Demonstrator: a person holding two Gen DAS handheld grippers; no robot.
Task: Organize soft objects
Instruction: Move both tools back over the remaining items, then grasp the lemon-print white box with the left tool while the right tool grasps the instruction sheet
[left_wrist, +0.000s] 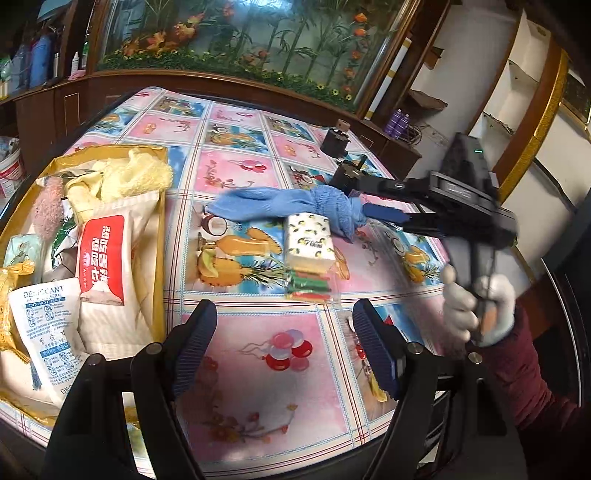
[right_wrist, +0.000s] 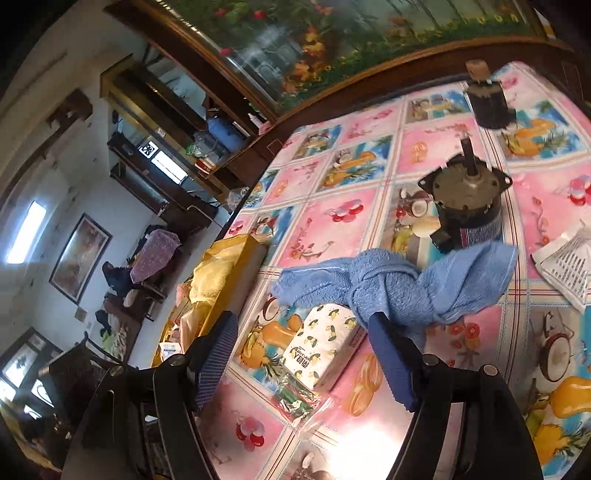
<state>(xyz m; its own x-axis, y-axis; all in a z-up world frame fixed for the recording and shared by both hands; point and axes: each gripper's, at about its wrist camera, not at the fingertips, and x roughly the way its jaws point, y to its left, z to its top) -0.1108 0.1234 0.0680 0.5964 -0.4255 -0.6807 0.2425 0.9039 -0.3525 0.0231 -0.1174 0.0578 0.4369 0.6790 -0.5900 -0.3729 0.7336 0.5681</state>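
My main concern is the blue towel (right_wrist: 399, 284): it lies knotted on the counter (left_wrist: 280, 369), between the tissue pack (right_wrist: 325, 343) and a motor (right_wrist: 469, 206), and touches the pack. If my right hand-held gripper (right_wrist: 306, 354) closes wide here, I judge it could catch the tissue pack with the towel, or drag the towel's loose end against the motor and shift it. A small green-and-red packet (left_wrist: 308, 288) just beside the tissue pack could also be swept along (it looks light).

The right hand-held gripper reaches toward the knot with its jaws spread and nothing between them; one pad (right_wrist: 391, 362) sits at the towel's edge. A gloved hand (left_wrist: 476, 310) grips its handle. My left hand-held gripper (left_wrist: 284, 347) hovers over bare counter, jaws apart and empty, beside the yellow box (left_wrist: 160, 236) already holding soft items.
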